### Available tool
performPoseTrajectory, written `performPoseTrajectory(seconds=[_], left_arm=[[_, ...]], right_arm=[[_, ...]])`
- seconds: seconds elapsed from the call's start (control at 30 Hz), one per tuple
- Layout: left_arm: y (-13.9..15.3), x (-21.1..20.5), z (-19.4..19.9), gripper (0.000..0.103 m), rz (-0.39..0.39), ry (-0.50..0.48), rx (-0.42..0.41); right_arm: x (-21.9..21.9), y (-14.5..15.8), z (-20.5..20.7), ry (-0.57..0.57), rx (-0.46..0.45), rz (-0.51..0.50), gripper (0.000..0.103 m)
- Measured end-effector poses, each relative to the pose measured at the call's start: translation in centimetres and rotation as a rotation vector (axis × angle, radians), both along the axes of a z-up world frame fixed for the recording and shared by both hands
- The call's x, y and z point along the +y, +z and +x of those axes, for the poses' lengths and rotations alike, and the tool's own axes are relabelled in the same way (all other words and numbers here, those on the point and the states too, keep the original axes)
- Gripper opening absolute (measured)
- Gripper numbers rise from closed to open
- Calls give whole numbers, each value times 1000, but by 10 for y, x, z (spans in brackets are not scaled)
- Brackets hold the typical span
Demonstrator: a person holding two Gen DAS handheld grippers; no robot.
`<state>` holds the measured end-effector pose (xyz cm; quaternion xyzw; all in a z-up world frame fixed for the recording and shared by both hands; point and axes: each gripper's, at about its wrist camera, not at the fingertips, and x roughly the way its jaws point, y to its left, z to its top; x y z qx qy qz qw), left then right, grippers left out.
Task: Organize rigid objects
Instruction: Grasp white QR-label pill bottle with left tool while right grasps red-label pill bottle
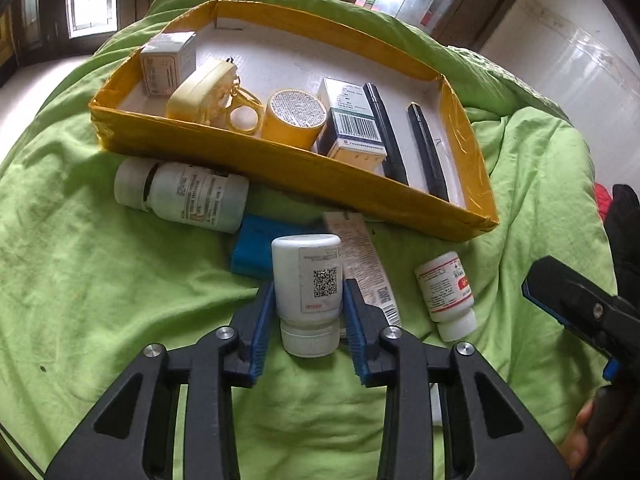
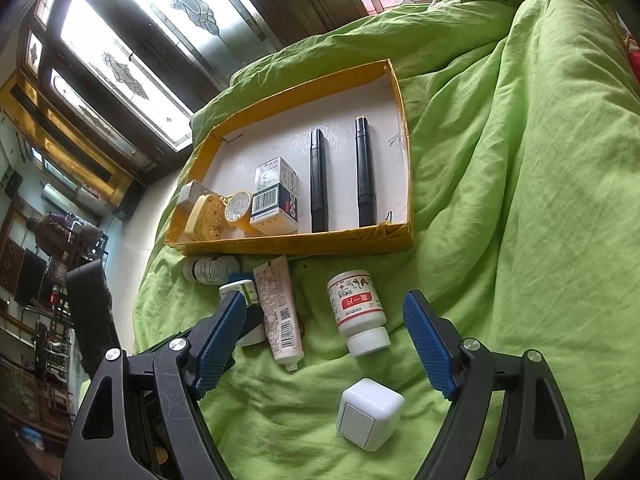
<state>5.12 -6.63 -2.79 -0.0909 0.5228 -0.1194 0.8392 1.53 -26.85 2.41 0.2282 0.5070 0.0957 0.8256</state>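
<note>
Yellow cardboard tray on green bed quilt holds boxes, 2 black pens. Left tongs pinch white plastic QR-labelled bottle; right tongs spread, empty.

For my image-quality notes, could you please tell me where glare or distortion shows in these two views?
Left wrist view: fisheye bends the yellow cardboard tray; the window at top is washed out. Right wrist view: the patterned glass windows blow out; the green bedspread is evenly lit and sharp.

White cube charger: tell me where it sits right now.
In the right wrist view the white cube charger lies on the green blanket, low between the open right tool's fingers, nearer the camera than the red-labelled bottle.
</note>
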Motion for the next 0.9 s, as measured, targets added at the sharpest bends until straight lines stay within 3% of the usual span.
performPoseTrajectory(seconds=[0.07, 0.3, 0.5, 0.67, 0.8, 0.9], left_arm=[[4, 2, -3, 31, 7, -19, -3], [19, 29, -10, 31, 28, -65, -12], [-8, 40, -12, 31, 40, -37, 25], [-9, 40, -13, 31, 41, -41, 11], [-14, 40, -10, 31, 32, -36, 28], [-14, 40, -10, 31, 36, -39, 23]], right_arm=[[-1, -2, 1, -1, 8, 1, 76], [-7, -8, 2, -12, 25, 6, 56], [6, -27, 7, 26, 92, -41, 49], [11, -42, 10, 37, 138, -79, 49], [13, -57, 14, 43, 182, -103, 34], [13, -60, 14, 42, 184, -109, 33]])
